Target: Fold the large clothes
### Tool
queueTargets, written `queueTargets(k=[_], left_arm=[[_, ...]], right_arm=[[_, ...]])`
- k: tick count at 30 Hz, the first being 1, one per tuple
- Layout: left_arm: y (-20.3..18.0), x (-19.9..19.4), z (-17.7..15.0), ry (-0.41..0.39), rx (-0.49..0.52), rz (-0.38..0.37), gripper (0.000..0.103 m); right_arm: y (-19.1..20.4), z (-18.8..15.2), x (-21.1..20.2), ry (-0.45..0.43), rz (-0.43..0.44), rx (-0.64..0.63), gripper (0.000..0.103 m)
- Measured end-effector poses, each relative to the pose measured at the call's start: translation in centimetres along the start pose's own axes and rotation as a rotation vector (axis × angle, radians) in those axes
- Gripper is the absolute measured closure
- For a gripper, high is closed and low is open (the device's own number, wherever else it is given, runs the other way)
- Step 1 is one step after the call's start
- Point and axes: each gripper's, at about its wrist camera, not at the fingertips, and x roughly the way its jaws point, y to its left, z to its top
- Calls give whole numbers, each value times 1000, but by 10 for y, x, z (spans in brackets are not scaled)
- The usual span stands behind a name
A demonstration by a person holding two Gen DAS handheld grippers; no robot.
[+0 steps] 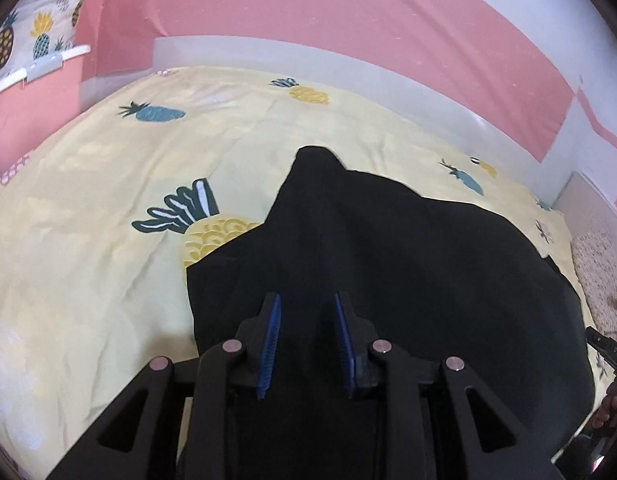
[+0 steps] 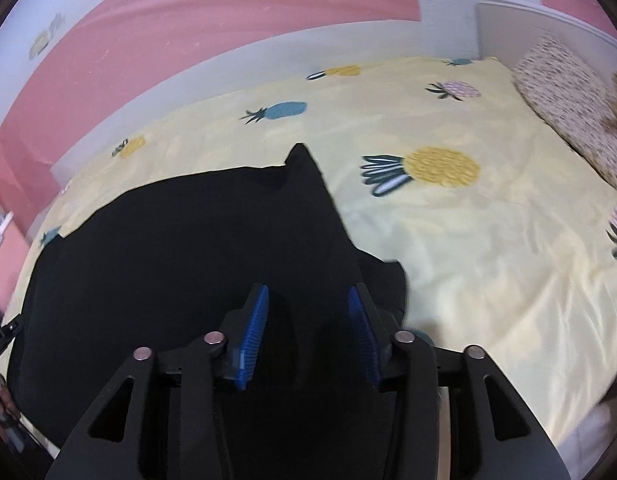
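The left gripper (image 1: 307, 344) holds its blue ribbed pads (image 1: 271, 340) narrowly parted over the near edge of the large black cloth garment (image 1: 388, 248); whether they pinch cloth I cannot tell. The right gripper (image 2: 308, 334) stands a little wider, likewise over dark fabric. The garment lies spread on the pale yellow pineapple-print bedsheet (image 1: 88, 264), one corner peaked toward the pink wall (image 1: 348, 20). This looks like taking hold of the near hem; next, both need a firm pinch before lifting it toward the far edge

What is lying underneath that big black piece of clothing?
The black garment lies on a pale yellow bedcover with pineapple prints. One yellow pineapple is partly covered by its edge; anything else beneath it is hidden.
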Motion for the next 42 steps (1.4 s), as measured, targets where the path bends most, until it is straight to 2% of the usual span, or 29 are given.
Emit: queueTargets(k=[3,9,13,16,23,27,31,42], left_arm=[[-2,12,-11,-13,40,19,74],[-1,18,-16,-30,34,7,74],[-11,12,-6,27,57,54,73],[-28,-1,0,74,116,104,61],[-58,-37,-6,112,142,77,59],[-68,-45,-20,138,174,78,59],[-66,-37,-34,190,187,92,59],[-61,-52,-35,201,179,122,59]], right_arm=[[-1,5,30,39,1,7,65],[-10,-10,51,53,-2,23,68],[-8,-4,38,75,-23,16,67],[-9,0,15,77,-13,34,66],[16,-16,-39,61,54,-39,66],[30,-38,-46,93,65,-104,66],[30,-58,-35,148,52,-115,65],[34,-53,-49,137,56,-115,65]])
